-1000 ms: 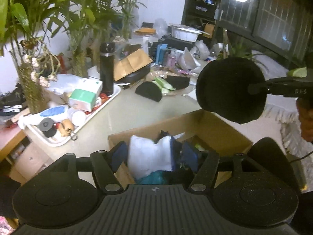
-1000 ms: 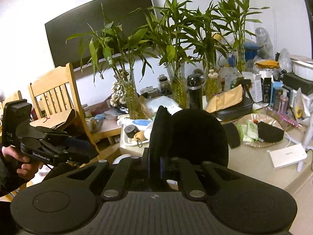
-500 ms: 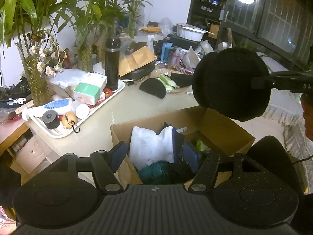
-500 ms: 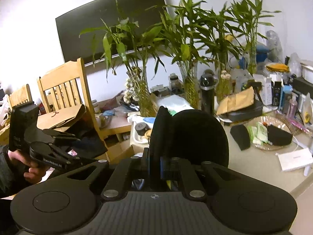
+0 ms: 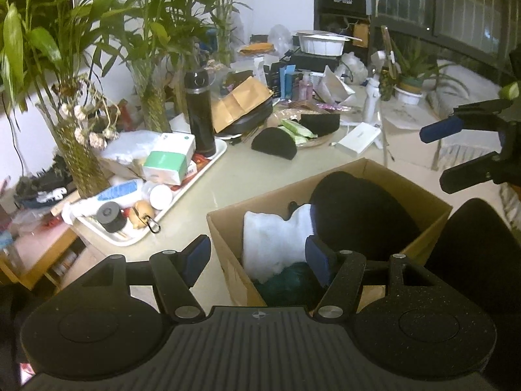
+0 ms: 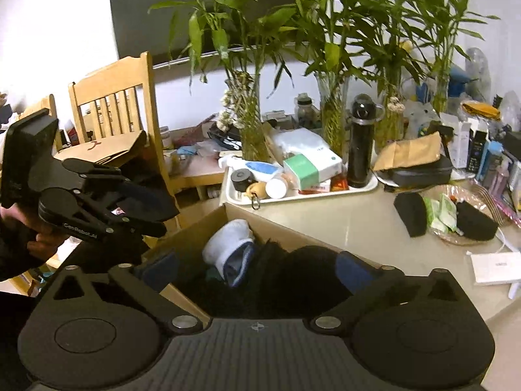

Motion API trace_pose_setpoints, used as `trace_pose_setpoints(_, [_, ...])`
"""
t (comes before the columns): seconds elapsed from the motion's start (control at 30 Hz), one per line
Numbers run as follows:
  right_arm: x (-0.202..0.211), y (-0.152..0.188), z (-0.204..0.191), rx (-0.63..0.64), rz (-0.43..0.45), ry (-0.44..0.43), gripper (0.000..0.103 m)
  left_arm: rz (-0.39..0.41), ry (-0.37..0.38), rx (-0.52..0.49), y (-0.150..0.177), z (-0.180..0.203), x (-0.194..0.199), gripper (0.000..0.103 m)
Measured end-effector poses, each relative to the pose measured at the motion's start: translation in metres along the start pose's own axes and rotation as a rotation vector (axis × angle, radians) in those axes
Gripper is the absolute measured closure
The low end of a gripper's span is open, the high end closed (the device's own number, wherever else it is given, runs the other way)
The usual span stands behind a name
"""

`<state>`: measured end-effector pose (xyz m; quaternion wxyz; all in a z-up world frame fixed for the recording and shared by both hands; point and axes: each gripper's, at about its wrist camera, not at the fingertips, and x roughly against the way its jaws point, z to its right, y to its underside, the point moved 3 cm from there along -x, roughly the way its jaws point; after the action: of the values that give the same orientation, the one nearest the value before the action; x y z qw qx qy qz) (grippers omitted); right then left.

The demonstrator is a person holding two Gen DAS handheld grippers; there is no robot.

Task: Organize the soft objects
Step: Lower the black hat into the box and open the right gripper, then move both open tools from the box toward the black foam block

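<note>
A cardboard box [image 5: 403,176] stands on the beige table and holds a round black cushion [image 5: 361,215], a white cloth [image 5: 276,241] and a teal cloth [image 5: 286,285]. The box [image 6: 286,224] also shows in the right wrist view, with the black cushion [image 6: 309,280] and the white cloth [image 6: 228,241]. My left gripper [image 5: 257,257] is open and empty over the box's near edge. My right gripper [image 6: 257,268] is open and empty above the box. Two black half-round pads [image 5: 275,145] [image 5: 320,122] lie farther back near a plate.
A white tray [image 5: 182,195] with a tissue box, bottles and a black flask [image 5: 199,110] sits left of the box. Bamboo vases [image 5: 81,156] line the wall. A white flat box [image 5: 358,138] lies behind the cardboard box. A wooden chair [image 6: 110,114] stands at left.
My right gripper opened and let go of the round black cushion, which now lies in the box. My left gripper opened wider and no longer holds the white cloth.
</note>
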<state>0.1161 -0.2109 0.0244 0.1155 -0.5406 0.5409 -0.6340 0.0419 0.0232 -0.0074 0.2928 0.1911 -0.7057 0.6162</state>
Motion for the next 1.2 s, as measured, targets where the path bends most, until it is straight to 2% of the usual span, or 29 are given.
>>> trace_pose_setpoints(0.23, [-0.006,0.011,0.016,-0.057,-0.031,0.046,0.000,0.000,0.017,-0.016,-0.005,0.007,-0.005,0.040])
trace_pose_setpoints(0.3, [-0.005,0.013,0.018,-0.058,-0.034,0.057,0.000,0.009,0.021,-0.049,-0.008,0.008,-0.005,0.040])
trace_pose_setpoints(0.43, [-0.003,0.017,0.025,-0.064,-0.031,0.076,0.000,0.060,-0.052,-0.094,-0.018,0.001,0.002,0.040])
trace_pose_setpoints(0.73, [0.001,0.021,0.041,-0.100,-0.008,0.090,0.000,0.118,-0.114,-0.020,-0.050,-0.043,0.029,0.040])
trace_pose_setpoints(0.9, [-0.001,0.020,0.049,-0.123,0.004,0.095,0.000,0.100,-0.117,0.000,-0.051,-0.051,0.025,0.040])
trace_pose_setpoints(1.2, [-0.003,0.019,0.057,-0.142,0.010,0.124,0.000,0.059,-0.071,-0.021,-0.041,-0.044,0.001,0.040])
